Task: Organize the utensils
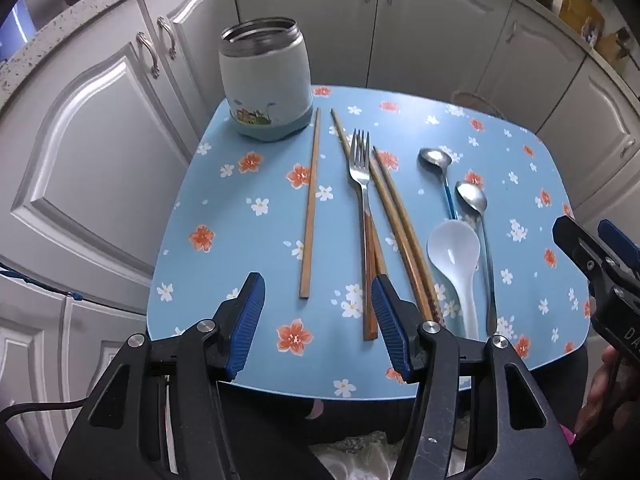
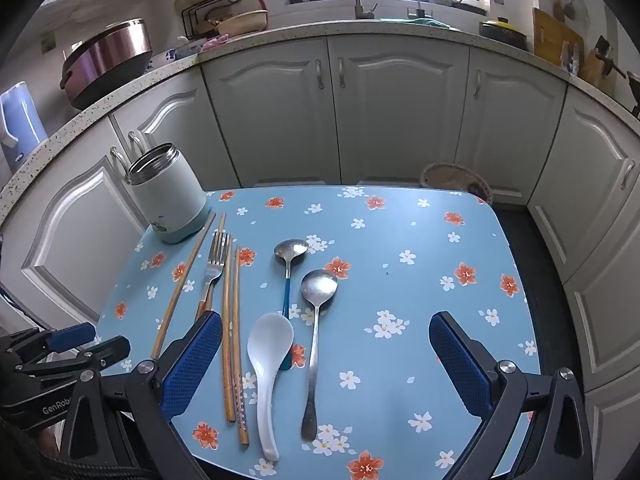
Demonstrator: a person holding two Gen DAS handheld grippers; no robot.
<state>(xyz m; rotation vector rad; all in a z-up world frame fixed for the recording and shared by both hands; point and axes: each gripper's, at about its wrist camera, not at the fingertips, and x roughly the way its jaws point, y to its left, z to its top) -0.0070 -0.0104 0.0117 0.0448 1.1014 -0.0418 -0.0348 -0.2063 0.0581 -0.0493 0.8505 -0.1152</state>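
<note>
White kitchen cabinets are being seen behind a small blue flowered table (image 1: 240, 264) in the left wrist view. At 11 o'clock on the table an open jar (image 1: 266, 80) is standing upright. From its foot a lone chopstick (image 1: 310, 204) is running toward 6 o'clock. Just right of it a fork (image 1: 362, 200) is lying with its tines toward 12, its handle resting over a chopstick, and two more chopsticks (image 1: 400, 232) are lying beside it. Toward 3 o'clock a blue-handled spoon (image 1: 436, 160), a steel spoon (image 1: 476, 208) and a white soup spoon (image 1: 454, 252) are grouped close together. The left gripper (image 1: 318, 320) is being held released, with nothing between its pads, above the near end of the lone chopstick. The right gripper (image 1: 596, 252) is showing at the 3 o'clock edge.

Counter, sink tap and window are being shown beyond the table (image 2: 440, 280) in the right wrist view. The jar (image 2: 170, 196) is sitting at 10 o'clock, the fork (image 2: 214, 268) and chopsticks (image 2: 232, 332) at 8, and the three spoons near the centre, the soup spoon (image 2: 268, 360) nearest. The right gripper (image 2: 326, 364) is being held spread at its widest and empty above the spoon handles.

Every utensil is lying loose, so the first pick is judged to be in hand. A descent and a closing on one thin handle are called for next, then a lift toward the jar.
</note>
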